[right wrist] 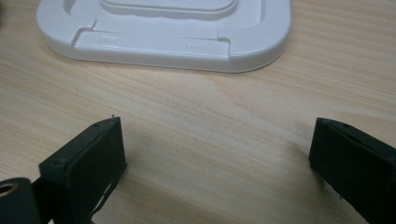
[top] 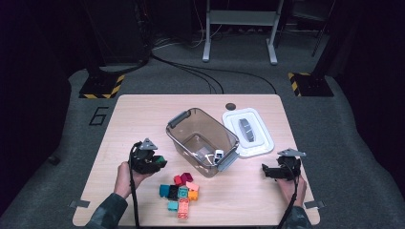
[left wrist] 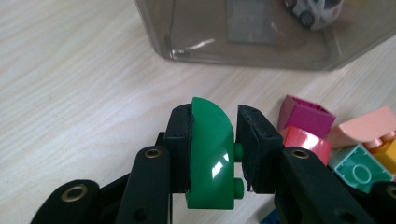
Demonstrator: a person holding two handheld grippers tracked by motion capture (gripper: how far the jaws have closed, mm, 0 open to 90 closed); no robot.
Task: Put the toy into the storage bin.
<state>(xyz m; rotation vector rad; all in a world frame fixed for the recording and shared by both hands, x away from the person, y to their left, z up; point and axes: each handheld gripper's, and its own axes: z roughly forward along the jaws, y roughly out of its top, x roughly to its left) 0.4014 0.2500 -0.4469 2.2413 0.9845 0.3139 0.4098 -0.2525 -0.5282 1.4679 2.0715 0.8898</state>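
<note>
High view: the left tongs (top: 160, 162) sit at the left of the tabletop (top: 129, 114), gripped by the left hand (top: 125, 177), with a green brick (top: 161, 160) between the tips. The brick is off the tabletop, left of the bin (top: 177, 139) and above-left of the brick pile (top: 181, 193). The bin is clear and brownish, open, in the middle of the tabletop, with a toy car (top: 218, 155) inside near its front wall. The white lid (top: 234, 126) lies flat just right of the bin. The right tongs (top: 265, 171) rest at the right edge of the tabletop, in the right hand (top: 289, 187), well apart from the bricks.

Left gripper view: the 2 pads are clamped on the green brick (left wrist: 210, 154), which stands on edge between them, its rounded side to the left pad and its studs to the right pad. The bin wall (left wrist: 196, 32) is ahead, the toy car (left wrist: 315, 10) behind it. Magenta, red, peach and teal bricks (left wrist: 306, 116) lie to the right.

Right gripper view: the right tongs (right wrist: 217, 161) stand wide with nothing between them, bare tabletop (right wrist: 210, 116) beneath, the lid (right wrist: 252, 44) ahead.
</note>
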